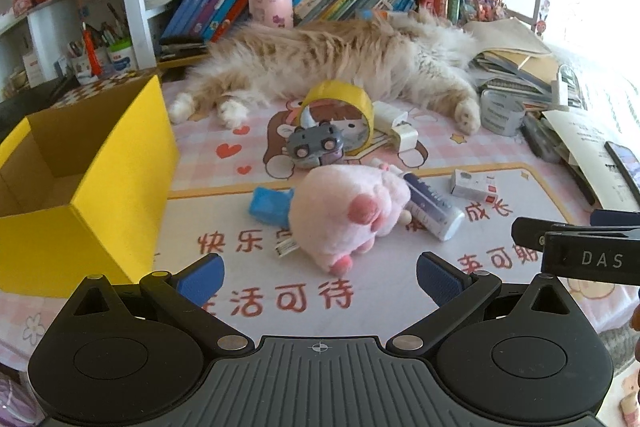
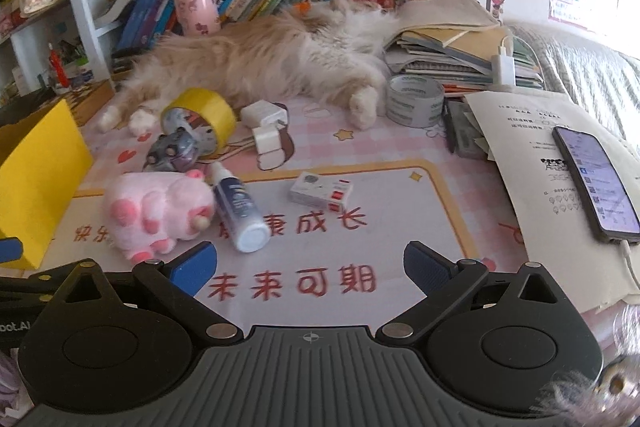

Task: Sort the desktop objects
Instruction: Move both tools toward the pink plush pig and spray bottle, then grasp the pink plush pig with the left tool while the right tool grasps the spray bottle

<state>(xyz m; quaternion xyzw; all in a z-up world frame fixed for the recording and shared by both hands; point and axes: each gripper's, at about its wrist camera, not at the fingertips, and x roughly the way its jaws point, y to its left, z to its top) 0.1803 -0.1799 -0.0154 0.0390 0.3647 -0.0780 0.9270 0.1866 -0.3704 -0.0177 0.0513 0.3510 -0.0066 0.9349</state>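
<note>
Both the left gripper (image 1: 318, 277) and right gripper (image 2: 310, 267) hover level, jaws wide and empty, with the pink plush toy (image 1: 344, 211) at twelve o'clock of the left.

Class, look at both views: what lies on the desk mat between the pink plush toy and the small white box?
A white-and-blue spray bottle lies on its side between the pink plush toy and the small white box, its shoulder against the plush. The right wrist view shows this best.

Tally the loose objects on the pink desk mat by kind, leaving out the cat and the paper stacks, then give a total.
Tape rolls: 2, yellow and grey
White chargers: 2
Plush toy: 1
Spray bottle: 1
Toy car: 1
Small box: 1
Blue item: 1
Total: 9
</note>
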